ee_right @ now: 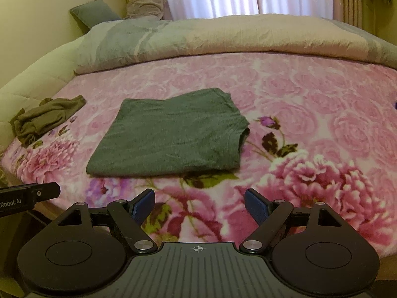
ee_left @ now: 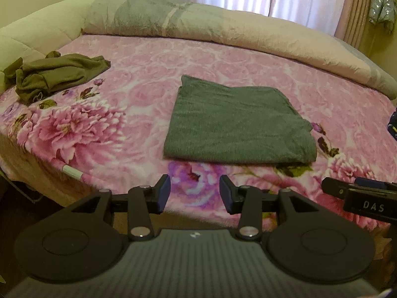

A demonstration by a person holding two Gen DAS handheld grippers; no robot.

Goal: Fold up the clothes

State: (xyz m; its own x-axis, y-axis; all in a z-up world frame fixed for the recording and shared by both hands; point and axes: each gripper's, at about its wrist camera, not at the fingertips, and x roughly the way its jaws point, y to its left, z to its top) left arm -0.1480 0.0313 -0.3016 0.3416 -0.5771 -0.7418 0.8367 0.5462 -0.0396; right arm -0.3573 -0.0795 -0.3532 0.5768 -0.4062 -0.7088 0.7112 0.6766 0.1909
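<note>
With the left tongs [ee_left: 195, 193] and right tongs [ee_right: 199, 207] both wide open and empty above the pink floral bed blanket's [ee_right: 310, 114] near edge, reaching left for the crumpled olive-brown garment [ee_left: 53, 73] risks dragging the neatly folded grey-green knit shirt [ee_left: 235, 121] mid-bed apart.

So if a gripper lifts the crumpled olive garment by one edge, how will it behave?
The olive garment probably hangs limp and unfurls, since it lies bunched in soft wrinkles. It looks thin, so likely light. Pushed, it would probably drag and bunch on the fuzzy floral blanket rather than slide. Both grippers, left and right, are open, away from it.
</note>
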